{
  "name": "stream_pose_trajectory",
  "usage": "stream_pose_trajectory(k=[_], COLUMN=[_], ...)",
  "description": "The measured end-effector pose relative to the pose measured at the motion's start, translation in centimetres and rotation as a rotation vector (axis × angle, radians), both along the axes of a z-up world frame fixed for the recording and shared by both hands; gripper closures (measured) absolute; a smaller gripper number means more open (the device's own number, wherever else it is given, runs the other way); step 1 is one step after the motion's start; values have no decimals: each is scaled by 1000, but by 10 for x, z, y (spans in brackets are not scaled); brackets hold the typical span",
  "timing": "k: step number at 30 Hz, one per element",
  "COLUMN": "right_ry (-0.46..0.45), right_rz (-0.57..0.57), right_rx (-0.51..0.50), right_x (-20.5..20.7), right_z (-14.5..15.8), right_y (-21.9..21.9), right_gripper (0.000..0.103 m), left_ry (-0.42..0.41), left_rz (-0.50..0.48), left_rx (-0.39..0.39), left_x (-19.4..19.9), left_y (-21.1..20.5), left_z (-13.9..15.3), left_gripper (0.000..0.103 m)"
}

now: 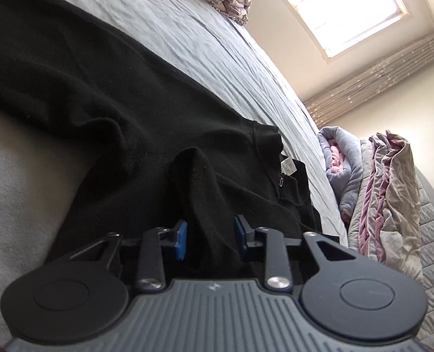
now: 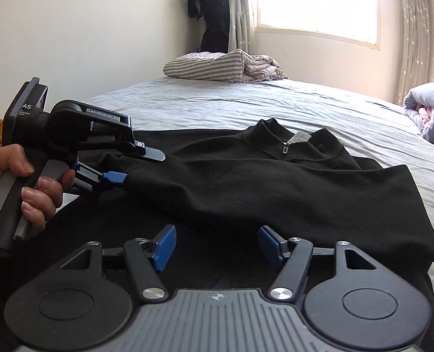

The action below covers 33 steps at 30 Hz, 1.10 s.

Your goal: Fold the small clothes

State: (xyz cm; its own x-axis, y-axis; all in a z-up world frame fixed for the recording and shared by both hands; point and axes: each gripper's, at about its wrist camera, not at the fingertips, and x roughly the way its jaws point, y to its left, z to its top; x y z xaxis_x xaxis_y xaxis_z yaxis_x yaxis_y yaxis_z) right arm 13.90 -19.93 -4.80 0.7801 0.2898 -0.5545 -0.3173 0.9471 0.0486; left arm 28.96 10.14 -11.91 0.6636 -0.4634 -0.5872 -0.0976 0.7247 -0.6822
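Black zip-neck sweater (image 2: 246, 182) lies flat on the grey bed (image 2: 275, 102), its left sleeve pinched in the left gripper (image 2: 120, 177) while the right gripper (image 2: 217, 243) hangs apart over the near hem, so carry that sleeve across the chest without dragging the body.

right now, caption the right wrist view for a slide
Right claw open over a black zip-neck sweater on the bed; left claw pinches its sleeve.

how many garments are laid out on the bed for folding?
1: a black zip-neck sweater spread on the grey bedsheet. More could lie outside both views.
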Motion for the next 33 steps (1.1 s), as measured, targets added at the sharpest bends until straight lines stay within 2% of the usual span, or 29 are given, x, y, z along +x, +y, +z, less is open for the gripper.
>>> stream_pose_trajectory(k=[1,3,6,8,12,14,16,19,22,23,24,25,26,27,28,30,31,33], right_ry=[-3,-21,-76,-98,-86,-49,-15,52,138,159,175,185,196,201,206,194,166,74], right_rz=[-21,-54,-112,-166,-267,-322,-361,-405,-404,-406,-416,-426,-443,-460,-472,-472,-474,-478], right_rx=[-2,-15,-25,-24,-3,44,111,229,315,328,334,335,330,323,321,327,317,322], right_x=[-1,4,9,20,61,85,103,127,151,160,167,173,180,185,189,192,190,183], right_z=[-1,3,13,18,20,16,10,-5,-27,-32,-37,-42,-46,-49,-53,-54,-52,-40], right_y=[-7,-17,-44,-67,-116,-144,-167,-188,-193,-193,-192,-190,-190,-189,-188,-184,-182,-184], right_gripper=[34,32,19,16,15,15,14,14,15,16,19,24,27,36,53,81,95,96], left_ry=[-21,-97,-220,-269,-359,-395,-379,-301,-220,-202,-198,-197,-195,-192,-186,-162,-163,-215], left_rz=[-11,-43,-92,-111,-106,-78,-34,-50,-76,-73,-71,-62,-50,-42,-36,-33,-47,-82], left_rx=[48,120,205,238,280,324,381,403,399,386,369,348,327,307,285,259,260,281], left_x=[1,2,4,8,9,10,17,35,51,54,57,59,61,64,67,74,77,75], left_y=[-5,-16,-28,-32,-25,-19,-12,-5,2,6,9,13,17,20,24,27,26,21], left_z=[5,21,53,70,95,99,92,67,39,32,27,24,21,19,17,12,10,14], left_gripper=[99,99,100,100,100,100,100,99,96,92,88,77,71,70,71,76,99,100])
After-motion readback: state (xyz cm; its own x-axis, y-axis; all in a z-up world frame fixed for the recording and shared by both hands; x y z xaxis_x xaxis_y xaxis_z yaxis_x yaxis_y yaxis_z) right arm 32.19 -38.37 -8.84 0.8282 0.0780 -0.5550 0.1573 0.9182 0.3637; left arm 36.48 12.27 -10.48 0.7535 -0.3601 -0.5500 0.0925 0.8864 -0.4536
